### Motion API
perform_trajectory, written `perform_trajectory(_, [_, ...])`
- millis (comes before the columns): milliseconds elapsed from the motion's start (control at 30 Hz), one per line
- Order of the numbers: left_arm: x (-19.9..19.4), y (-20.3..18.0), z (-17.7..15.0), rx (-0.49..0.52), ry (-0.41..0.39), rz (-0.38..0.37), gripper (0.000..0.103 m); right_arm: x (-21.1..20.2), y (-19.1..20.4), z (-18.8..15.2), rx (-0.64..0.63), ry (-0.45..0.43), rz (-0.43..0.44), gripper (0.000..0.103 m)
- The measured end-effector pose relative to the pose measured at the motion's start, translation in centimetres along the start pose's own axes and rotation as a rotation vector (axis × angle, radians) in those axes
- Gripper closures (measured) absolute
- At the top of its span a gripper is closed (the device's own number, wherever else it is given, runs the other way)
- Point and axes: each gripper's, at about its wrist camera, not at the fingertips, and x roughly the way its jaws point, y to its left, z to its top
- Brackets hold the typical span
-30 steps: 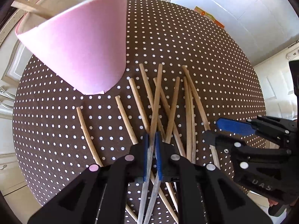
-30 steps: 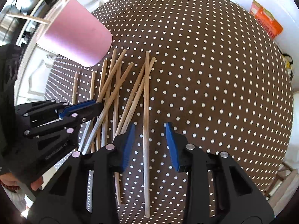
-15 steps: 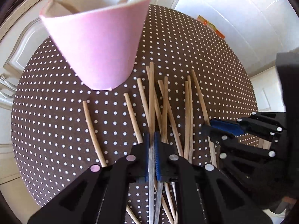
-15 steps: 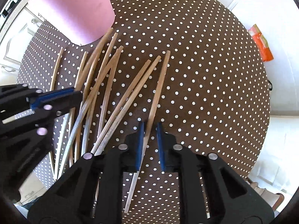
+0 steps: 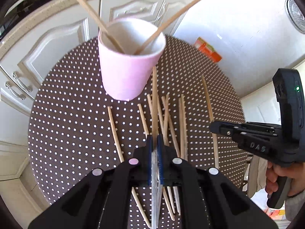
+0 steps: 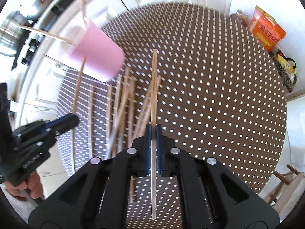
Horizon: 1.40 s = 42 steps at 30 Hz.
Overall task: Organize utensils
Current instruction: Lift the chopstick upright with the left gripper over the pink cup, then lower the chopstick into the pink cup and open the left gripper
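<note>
Each claw is clamped on one chopstick: left claw (image 5: 154, 143) on its chopstick (image 5: 154, 99), the right claw (image 6: 153, 133), jaws just closed, on another chopstick (image 6: 154, 87). Next, likely: carry both to the pink cup (image 5: 125, 72) at twelve o'clock.

Motion blurs the loose chopsticks (image 6: 122, 103) (right view), their count unclear.

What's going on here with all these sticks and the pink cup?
A person holds tongs in each hand and is tidying chopsticks into the pink cup on the dotted table. The left tongs and the right tongs are each clamped on one chopstick. Two already stand in the cup; the rest lie loose.
</note>
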Motion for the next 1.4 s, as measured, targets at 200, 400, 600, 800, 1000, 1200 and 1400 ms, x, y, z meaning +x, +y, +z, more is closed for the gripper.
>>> perform_trajectory(200, [-4.1, -0.6, -0.2, 0.029, -0.088, -0.052, 0.097, -4.7, 0.7, -0.5, -0.03, -0.115, 0.067, 0.097])
perform_trajectory(400, [-7.0, -4.1, 1.5, 0.053, -0.182, -0.112, 0.097, -8.6, -0.9, -0.2, -0.032, -0.224, 0.136, 0.097])
perform_trajectory(600, [-9.9, -5.0, 3.3, 0.053, -0.314, -0.099, 0.097, -14.0, 0.0, 0.9, -0.071, -0.333, 0.18, 0.097])
perform_trajectory(800, [-11.7, -4.6, 5.7, 0.022, -0.412, -0.068, 0.097, -15.5, 1.7, 3.3, -0.125, -0.398, 0.192, 0.097])
perform_trajectory(1000, [-12.1, -3.8, 8.4, -0.013, -0.476, -0.045, 0.097, -15.8, 3.9, 6.0, -0.172, -0.453, 0.208, 0.097])
perform_trajectory(1200, [-11.7, -2.7, 11.1, -0.042, -0.547, -0.013, 0.097, -15.4, 5.2, 9.0, -0.2, -0.498, 0.215, 0.097])
perform_trajectory(1400, [-11.7, -1.6, 13.4, -0.07, -0.652, 0.043, 0.097, -15.2, 6.0, 11.7, -0.219, -0.574, 0.221, 0.097])
